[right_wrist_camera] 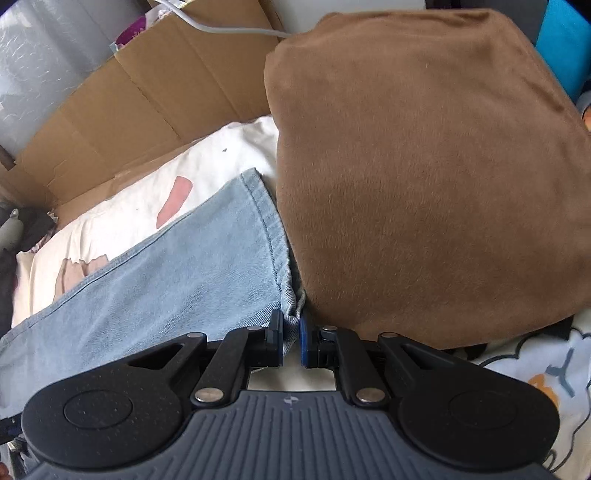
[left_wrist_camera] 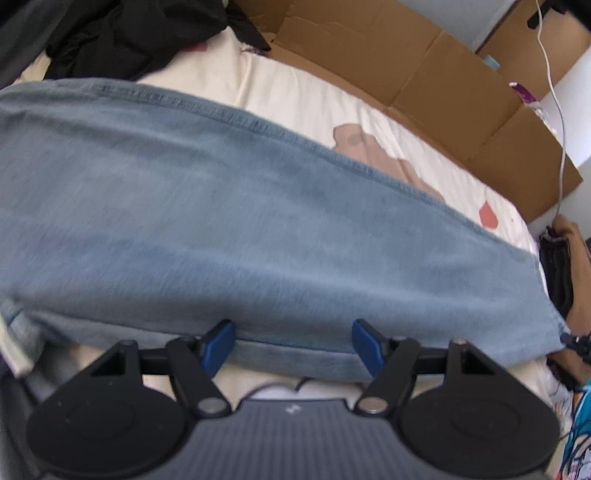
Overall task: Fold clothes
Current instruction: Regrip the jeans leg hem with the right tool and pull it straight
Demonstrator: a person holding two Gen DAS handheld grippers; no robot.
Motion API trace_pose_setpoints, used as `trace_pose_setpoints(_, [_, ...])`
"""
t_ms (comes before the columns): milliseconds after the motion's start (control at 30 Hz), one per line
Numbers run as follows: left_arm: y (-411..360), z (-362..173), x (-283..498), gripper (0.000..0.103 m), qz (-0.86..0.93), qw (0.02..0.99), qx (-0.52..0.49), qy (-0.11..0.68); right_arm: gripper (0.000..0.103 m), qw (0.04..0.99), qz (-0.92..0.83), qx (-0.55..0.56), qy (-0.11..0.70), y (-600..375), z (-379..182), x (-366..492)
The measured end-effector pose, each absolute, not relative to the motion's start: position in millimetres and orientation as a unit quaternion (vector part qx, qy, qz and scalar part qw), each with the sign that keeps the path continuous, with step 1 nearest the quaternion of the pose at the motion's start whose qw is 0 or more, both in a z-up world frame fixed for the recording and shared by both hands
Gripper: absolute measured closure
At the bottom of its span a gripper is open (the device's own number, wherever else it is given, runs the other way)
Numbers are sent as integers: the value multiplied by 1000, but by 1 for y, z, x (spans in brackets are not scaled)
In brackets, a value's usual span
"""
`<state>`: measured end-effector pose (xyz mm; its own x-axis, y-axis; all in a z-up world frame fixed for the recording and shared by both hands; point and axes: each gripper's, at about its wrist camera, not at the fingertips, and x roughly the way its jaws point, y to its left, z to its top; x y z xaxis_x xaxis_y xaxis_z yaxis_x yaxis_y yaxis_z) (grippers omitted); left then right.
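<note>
The bed sheet [left_wrist_camera: 306,99], cream with pinkish-brown and coral patches, fills the middle ground of the left wrist view, running from upper left down to the right edge. Flattened cardboard [left_wrist_camera: 436,96] lines its far side across the top right of that frame, with a white cable [left_wrist_camera: 554,92] trailing down over it.

Spread over the sheet are the jeans [left_wrist_camera: 240,236], light blue washed denim, lying as one broad band from the left edge to the lower right. A stitched seam runs along the upper edge, and the near edge is doubled into a soft fold just at the bottom centre. The cloth looks flat, a little blurred.

In the right wrist view a brown cushion [right_wrist_camera: 424,177] takes up the whole upper right, pressed against the hem of the jeans [right_wrist_camera: 166,280], which slant from lower left up to centre. The hem shows a dark stitch line and bunches at its lower corner.

A black garment [left_wrist_camera: 129,33] is heaped at upper left in the left view.

The left gripper [left_wrist_camera: 293,349] sits at bottom centre, blue pads spread wide, the folded denim edge between them. The right gripper [right_wrist_camera: 291,341] is pinched nearly together on the bunched hem corner.
</note>
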<state>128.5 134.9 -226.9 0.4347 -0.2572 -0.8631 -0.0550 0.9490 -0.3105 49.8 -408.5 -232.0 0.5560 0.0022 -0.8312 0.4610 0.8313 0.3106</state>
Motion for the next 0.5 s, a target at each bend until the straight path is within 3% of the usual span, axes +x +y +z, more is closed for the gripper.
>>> trace_pose_setpoints(400, [156,-208,123,30,-43,859,-123,496,96,828,-146,221,494,-405,-261,48])
trace_pose_setpoints(500, [157,-227,133,30,-40,849,-118,513,94,825,-149,220,499,-408,-264,49])
